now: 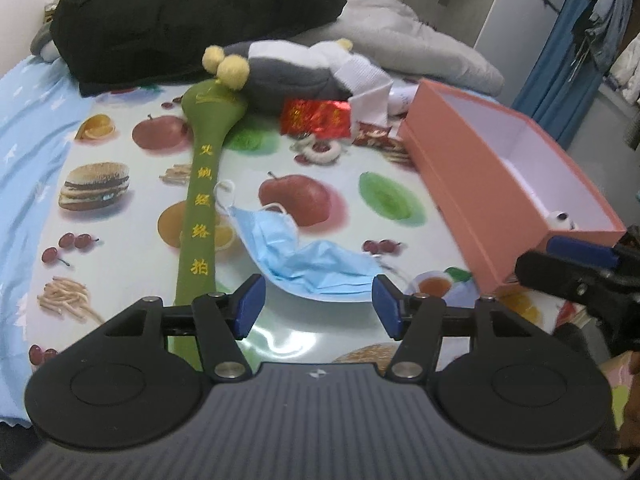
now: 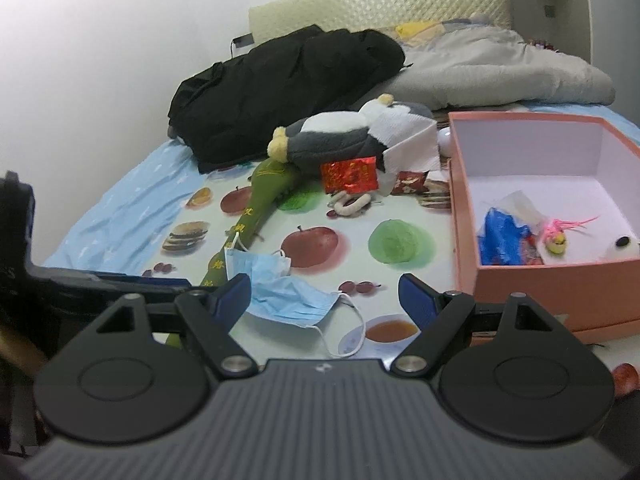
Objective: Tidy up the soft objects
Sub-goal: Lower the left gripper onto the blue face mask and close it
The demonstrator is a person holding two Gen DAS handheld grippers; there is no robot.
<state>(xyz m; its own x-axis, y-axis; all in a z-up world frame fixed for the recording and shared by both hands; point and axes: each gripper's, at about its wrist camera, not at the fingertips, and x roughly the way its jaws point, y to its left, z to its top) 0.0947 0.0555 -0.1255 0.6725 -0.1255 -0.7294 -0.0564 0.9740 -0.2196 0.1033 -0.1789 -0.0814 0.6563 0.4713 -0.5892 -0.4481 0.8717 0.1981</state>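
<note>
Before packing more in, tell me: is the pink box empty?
No. The right wrist view shows the pink box already holding a blue wrapper, a pink-tufted toy and a white plush.

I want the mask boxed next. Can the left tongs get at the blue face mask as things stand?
Probably yes. The left tongs are open, and the blue face mask lies flat on the fruit-print cloth right ahead of the fingertips, nothing covering it. The green fabric bat lies beside it, to the left.

I am in a home bedroom: a padded headboard [image 2: 376, 4], with a rumpled grey quilt [image 2: 500, 68] and black jacket [image 2: 280, 92] lying just below it.
</note>
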